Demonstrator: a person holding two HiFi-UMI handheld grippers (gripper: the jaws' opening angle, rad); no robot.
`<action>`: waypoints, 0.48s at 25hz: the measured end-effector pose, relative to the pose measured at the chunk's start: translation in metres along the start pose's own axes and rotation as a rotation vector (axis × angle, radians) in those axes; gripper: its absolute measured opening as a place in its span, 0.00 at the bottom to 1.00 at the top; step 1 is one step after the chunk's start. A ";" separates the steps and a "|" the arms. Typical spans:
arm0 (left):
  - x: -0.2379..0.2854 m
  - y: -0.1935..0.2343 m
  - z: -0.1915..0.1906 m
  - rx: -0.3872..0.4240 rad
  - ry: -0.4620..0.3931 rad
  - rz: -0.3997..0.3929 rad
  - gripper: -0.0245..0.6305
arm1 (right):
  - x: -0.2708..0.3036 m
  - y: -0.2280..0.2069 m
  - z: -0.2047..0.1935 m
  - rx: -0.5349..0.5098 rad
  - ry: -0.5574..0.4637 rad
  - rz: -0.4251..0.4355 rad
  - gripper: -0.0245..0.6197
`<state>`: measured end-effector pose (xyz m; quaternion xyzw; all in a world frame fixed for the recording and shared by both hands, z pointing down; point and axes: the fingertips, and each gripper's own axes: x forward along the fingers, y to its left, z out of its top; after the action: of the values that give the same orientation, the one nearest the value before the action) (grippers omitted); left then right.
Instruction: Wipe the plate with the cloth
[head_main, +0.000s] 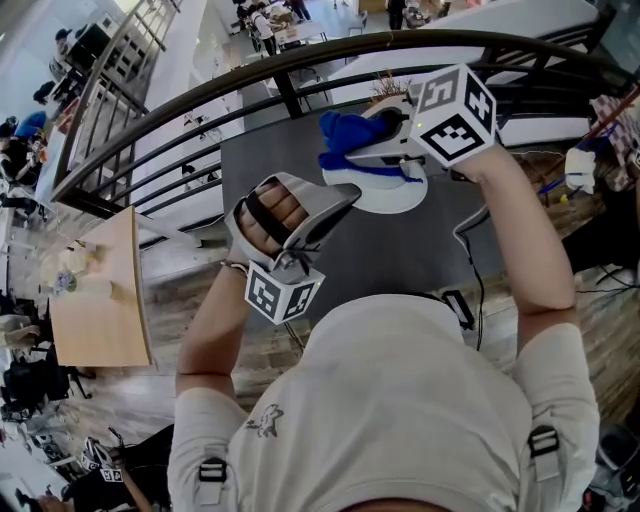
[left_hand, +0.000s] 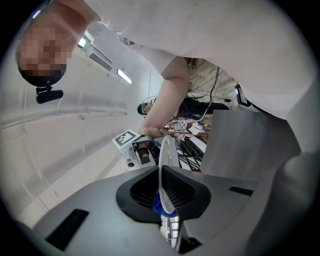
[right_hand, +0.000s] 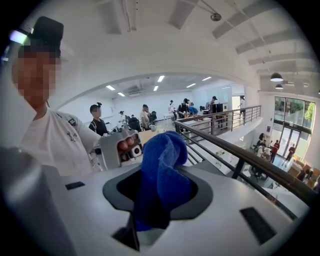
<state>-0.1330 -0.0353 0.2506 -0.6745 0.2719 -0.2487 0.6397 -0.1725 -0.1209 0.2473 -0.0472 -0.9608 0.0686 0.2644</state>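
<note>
As the left tongs (left_hand: 166, 197) are looked into, a white plate (left_hand: 168, 152) is seen clamped by its rim between the 2 closed pads, turned edge-on to the camera. At the right tongs (right_hand: 159, 200), the pads are shut on a bunched blue cloth (right_hand: 162, 160), which is pushed out in front of them in a thick fold.

From the head view, the 2 tools are found close together over the dark tabletop (head_main: 400, 255). The plate is held up in the air, clear of the surface. The cloth is set at its far rim, and the right tongs are laid across the plate's face. Whether fabric is actually pressed on the plate cannot be made out from here. Beyond the tabletop a curved railing (head_main: 300, 65) is seen, with an open hall below.

The wiping step itself is judged to be in hand, or just about to be. For the next move, the cloth would need to be pressed against the face and swept across it. The rim must be gripped firmly enough that the plate is not twisted out of the left tongs.
</note>
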 end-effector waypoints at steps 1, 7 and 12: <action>0.000 -0.001 -0.001 0.003 0.006 0.001 0.07 | 0.001 0.011 0.004 -0.006 -0.018 0.032 0.24; 0.003 -0.007 -0.015 -0.025 0.047 -0.007 0.07 | -0.013 0.049 0.002 -0.017 -0.095 0.103 0.24; 0.002 -0.015 -0.037 -0.081 0.075 -0.022 0.07 | -0.019 0.047 -0.013 0.017 -0.117 0.066 0.24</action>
<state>-0.1563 -0.0635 0.2674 -0.6931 0.2982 -0.2697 0.5983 -0.1470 -0.0758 0.2415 -0.0727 -0.9719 0.0879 0.2059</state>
